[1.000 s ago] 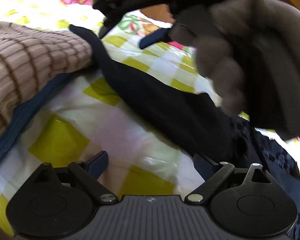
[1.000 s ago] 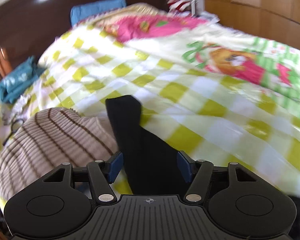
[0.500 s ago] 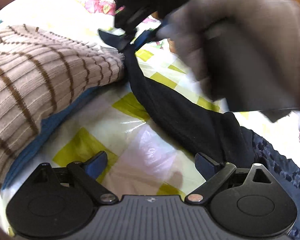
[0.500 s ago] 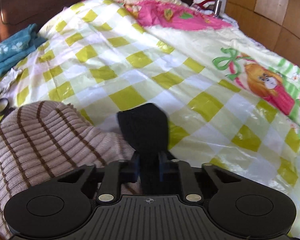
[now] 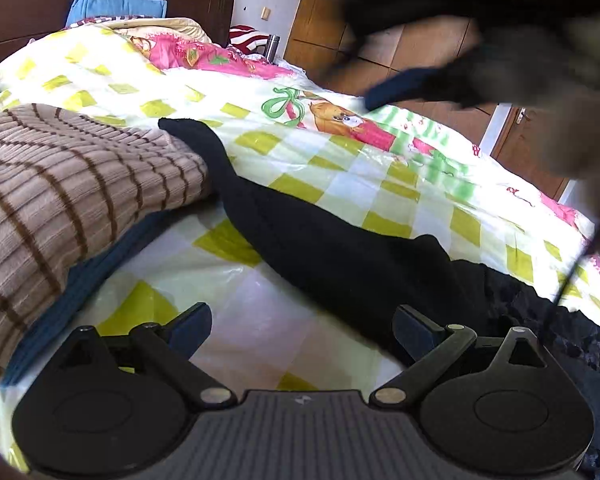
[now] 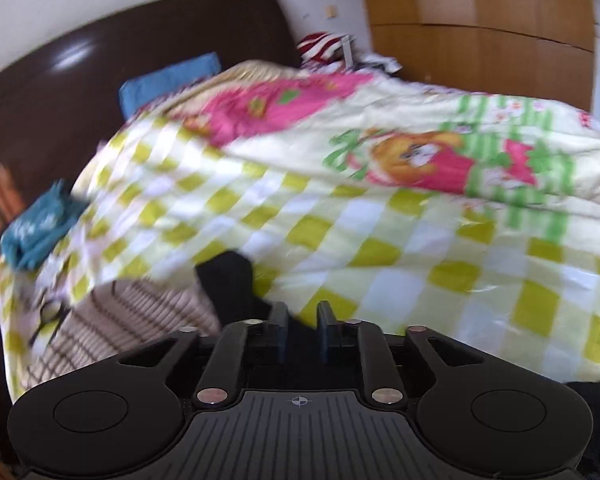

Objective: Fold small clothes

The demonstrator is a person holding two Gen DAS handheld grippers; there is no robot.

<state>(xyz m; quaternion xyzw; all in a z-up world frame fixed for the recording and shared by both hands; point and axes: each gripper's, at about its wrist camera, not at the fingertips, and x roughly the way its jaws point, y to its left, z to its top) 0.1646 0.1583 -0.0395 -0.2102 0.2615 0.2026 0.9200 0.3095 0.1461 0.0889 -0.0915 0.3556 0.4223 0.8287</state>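
Step in hand: the long black knit sock (image 5: 332, 256) lies stretched out on the bed with its yellow-and-white checked plastic-sheen cover (image 5: 260, 320), not yet folded; I judge this the straightening stage, just ahead of the first fold

Where the sock is: in the left wrist view it runs from its narrow end at about 11 o'clock, tucked against the beige ribbed knit garment with thin brown stripes (image 5: 60, 200), down to its wider end at about 4 o'clock, where it meets a dark navy patterned cloth (image 5: 580, 344)

Left hand-held gripper (image 5: 302, 326): jaws spread wide, nothing between them; the right finger sits just at the sock's wide end, whether touching I cannot tell

Right hand-held gripper (image 6: 302, 330): jaws have just been opening from a near-closed pinch and now stand a little apart; dark fabric shows behind the gap but the pads do not press it, so it is released; in the left view it is a blur at 1 o'clock, above the bed

Next move calls for: one gripper taking an end of the sock, likely the narrow end at 11 o'clock, and carrying it over to the other end

Care: the striped garment overlaps that end, so the pinch should catch only the sock
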